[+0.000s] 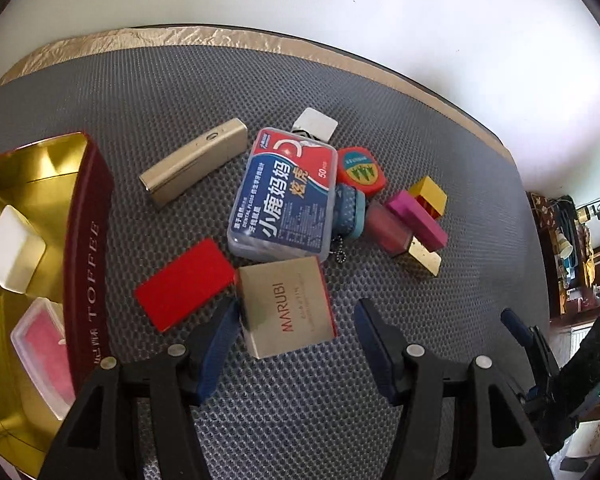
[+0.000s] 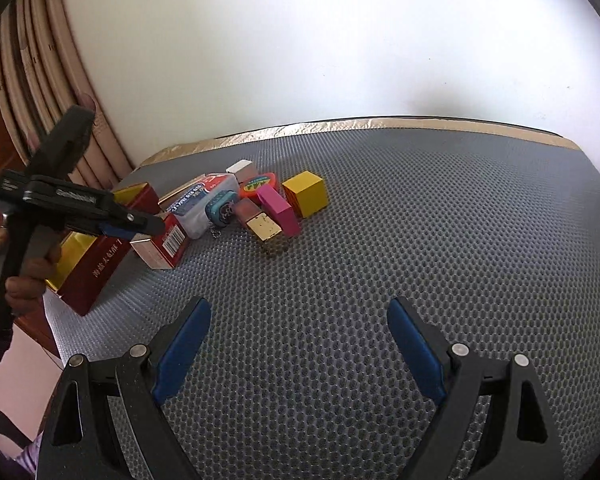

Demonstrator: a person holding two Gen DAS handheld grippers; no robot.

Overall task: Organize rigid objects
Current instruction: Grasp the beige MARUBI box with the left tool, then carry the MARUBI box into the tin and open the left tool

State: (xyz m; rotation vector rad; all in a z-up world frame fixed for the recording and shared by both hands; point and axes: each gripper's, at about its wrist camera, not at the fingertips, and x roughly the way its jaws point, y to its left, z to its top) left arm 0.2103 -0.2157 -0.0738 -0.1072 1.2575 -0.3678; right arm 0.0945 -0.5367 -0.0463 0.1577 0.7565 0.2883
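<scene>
My left gripper (image 1: pixel 296 310) points down over a beige MARUBI box (image 1: pixel 288 308) with red edges. The box lies between the open jaws: the left pad is at its side, the right pad stands apart. Beyond it lie a blue dental floss box (image 1: pixel 284 200), a red card (image 1: pixel 184 282), a gold bar (image 1: pixel 196 164) and small coloured blocks (image 1: pixel 416 220). In the right wrist view a hand holds the left gripper (image 2: pixel 140 220) above the MARUBI box (image 2: pixel 160 244). My right gripper (image 2: pixel 300 304) hangs open over bare mat, nothing between its fingers.
A dark red TOFFEE tin (image 1: pixel 92 248) with a gold inside stands at the left, holding a white block (image 1: pixel 14 248) and a clear pink case (image 1: pixel 44 352). The grey honeycomb mat (image 2: pixel 420 220) ends at a gold-taped far edge by the white wall.
</scene>
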